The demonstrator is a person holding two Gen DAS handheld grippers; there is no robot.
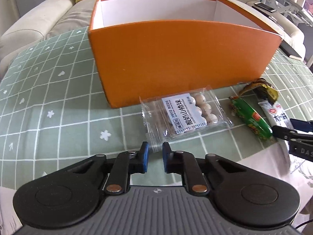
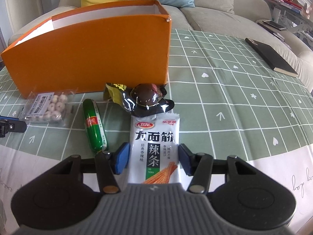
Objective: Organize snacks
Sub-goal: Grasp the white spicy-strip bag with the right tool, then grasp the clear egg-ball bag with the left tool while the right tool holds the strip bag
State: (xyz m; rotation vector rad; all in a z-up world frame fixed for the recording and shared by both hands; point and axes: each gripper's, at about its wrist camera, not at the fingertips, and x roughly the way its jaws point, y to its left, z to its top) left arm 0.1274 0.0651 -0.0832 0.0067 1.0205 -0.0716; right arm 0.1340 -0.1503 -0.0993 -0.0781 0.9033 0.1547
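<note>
Left fingers (image 1: 145, 153) pinch clear packet (image 1: 185, 115) corner; right fingers (image 2: 122, 157) straddle white packet (image 2: 154, 146) (grip unclear).

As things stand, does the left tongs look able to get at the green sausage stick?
Probably not directly: the left tongs look shut on the clear packet of pale balls, which lies between them and the green sausage stick.

Checked tablecloth (image 2: 225, 82) under box (image 2: 88, 58), snacks (image 2: 154, 146)

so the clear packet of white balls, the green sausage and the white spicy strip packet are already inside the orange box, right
Not inside. The clear packet of white balls, green sausage and white spicy strip packet all lie on the green checked tablecloth in front of the orange cardboard box, as the right wrist view shows.
</note>
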